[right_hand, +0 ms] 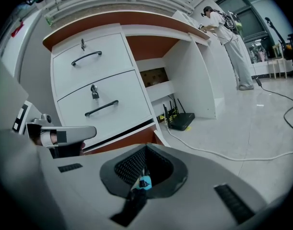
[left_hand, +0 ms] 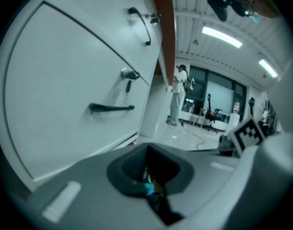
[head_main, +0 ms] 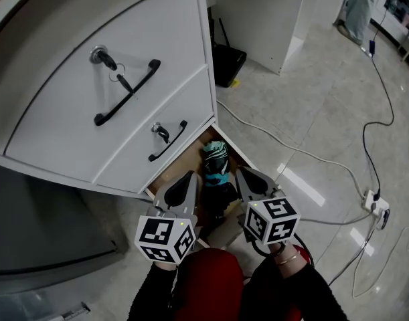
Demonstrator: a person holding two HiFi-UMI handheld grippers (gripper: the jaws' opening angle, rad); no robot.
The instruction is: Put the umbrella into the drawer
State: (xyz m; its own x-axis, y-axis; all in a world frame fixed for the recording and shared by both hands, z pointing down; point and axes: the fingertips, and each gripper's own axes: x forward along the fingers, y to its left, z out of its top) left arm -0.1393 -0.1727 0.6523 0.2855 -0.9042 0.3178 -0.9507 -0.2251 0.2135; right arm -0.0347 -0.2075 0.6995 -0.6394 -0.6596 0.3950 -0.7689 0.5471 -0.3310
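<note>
The folded umbrella (head_main: pixel 215 162), teal and black, lies in the open bottom drawer (head_main: pixel 235 155) of the white cabinet, with its dark end toward me. My left gripper (head_main: pixel 188 180) hovers just left of it and my right gripper (head_main: pixel 244 175) just right of it, both above the drawer's front. In the left gripper view the left gripper (left_hand: pixel 150 176) has its jaws together, and a sliver of the umbrella (left_hand: pixel 149 188) shows through the hole between them. The right gripper (right_hand: pixel 144 171) looks the same in the right gripper view, with the umbrella (right_hand: pixel 145 182) seen below. Neither holds anything.
Two closed drawers sit above, each with a black handle (head_main: pixel 127 92) and a key (head_main: pixel 161 132). A black router (head_main: pixel 227 64) stands on the floor under the desk. Cables (head_main: pixel 304 154) cross the tiles to a power strip (head_main: pixel 375 202). A person (right_hand: pixel 228 37) stands far off.
</note>
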